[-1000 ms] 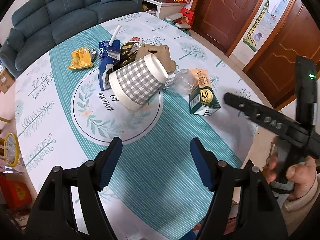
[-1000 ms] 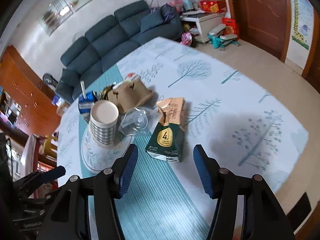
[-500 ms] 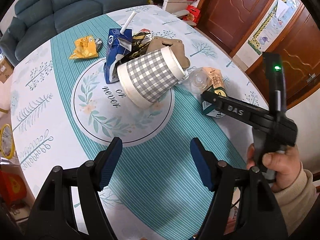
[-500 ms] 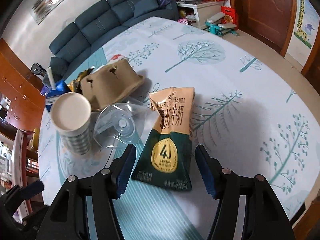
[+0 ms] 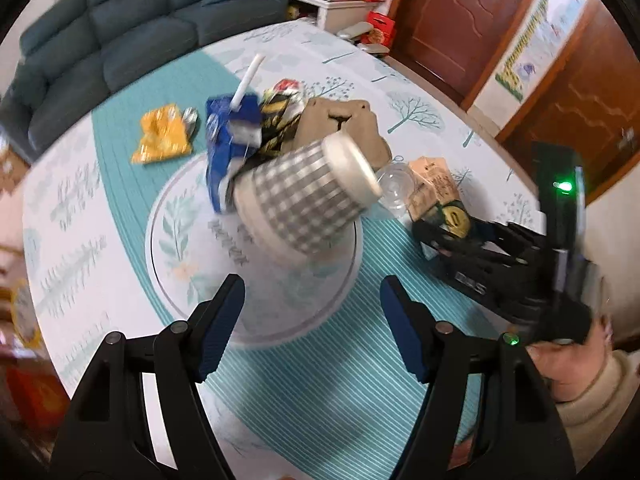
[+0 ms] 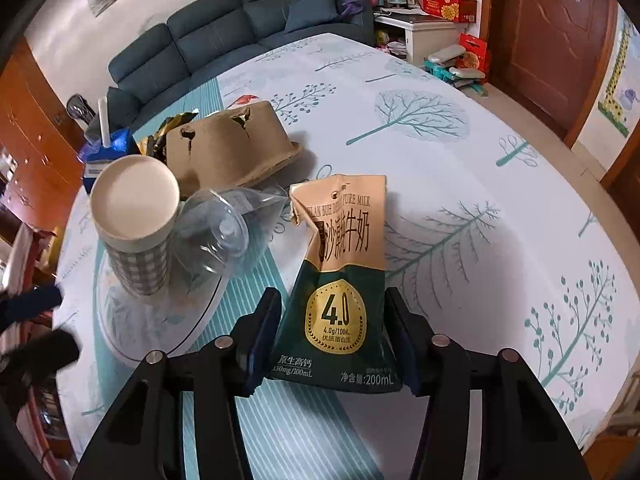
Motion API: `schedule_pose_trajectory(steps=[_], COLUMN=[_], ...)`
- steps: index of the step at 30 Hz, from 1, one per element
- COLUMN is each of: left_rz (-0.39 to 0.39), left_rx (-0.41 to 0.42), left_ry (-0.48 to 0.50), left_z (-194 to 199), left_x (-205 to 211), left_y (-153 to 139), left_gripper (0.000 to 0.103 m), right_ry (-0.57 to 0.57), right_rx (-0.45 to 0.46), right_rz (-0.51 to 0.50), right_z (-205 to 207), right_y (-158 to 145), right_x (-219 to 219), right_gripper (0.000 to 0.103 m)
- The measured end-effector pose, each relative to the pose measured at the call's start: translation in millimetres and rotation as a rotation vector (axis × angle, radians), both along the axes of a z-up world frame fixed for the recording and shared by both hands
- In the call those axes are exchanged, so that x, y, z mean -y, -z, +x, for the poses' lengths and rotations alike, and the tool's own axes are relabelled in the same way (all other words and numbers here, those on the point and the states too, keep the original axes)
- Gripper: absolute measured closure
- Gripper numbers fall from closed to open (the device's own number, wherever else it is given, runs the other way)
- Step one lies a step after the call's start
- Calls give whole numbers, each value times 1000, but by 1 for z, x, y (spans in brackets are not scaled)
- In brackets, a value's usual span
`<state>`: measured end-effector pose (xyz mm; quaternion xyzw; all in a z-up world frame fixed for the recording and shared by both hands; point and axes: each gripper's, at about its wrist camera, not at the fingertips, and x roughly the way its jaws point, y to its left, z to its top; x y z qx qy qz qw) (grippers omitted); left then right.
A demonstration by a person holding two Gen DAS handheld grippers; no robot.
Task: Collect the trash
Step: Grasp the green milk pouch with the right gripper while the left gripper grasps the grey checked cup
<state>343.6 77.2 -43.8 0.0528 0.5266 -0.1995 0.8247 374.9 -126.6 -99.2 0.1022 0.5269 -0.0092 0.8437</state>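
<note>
While the green-and-tan milk pouch [image 6: 340,292] lies flat on the tablecloth [image 6: 460,184], our right gripper [image 6: 334,336] straddles its lower end, jaws closing, pads at its edges. Just left sit a clear lid [image 6: 218,234] and checked paper cup [image 6: 134,216]. Our left gripper [image 5: 312,332] hovers apart, holding nothing.

Flattened green-tan milk pouch [image 6: 340,280] on tablecloth
</note>
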Motion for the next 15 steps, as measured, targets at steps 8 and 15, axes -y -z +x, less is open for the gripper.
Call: schedule_pose_trajectory(steps=[8,15], left_rz=[147,169], left_rx=[103,85], left_ry=[279,379], left_z=[27,49], left_x=[31,28], left_y=[-2,4], left_gripper=[36,47], right_ry=[33,59], right_rx=[3,48], right_rz=[96,179], right_z=[-33,-59], right_y=[-11,-29], right_x=[30,45], right_gripper=[51,51])
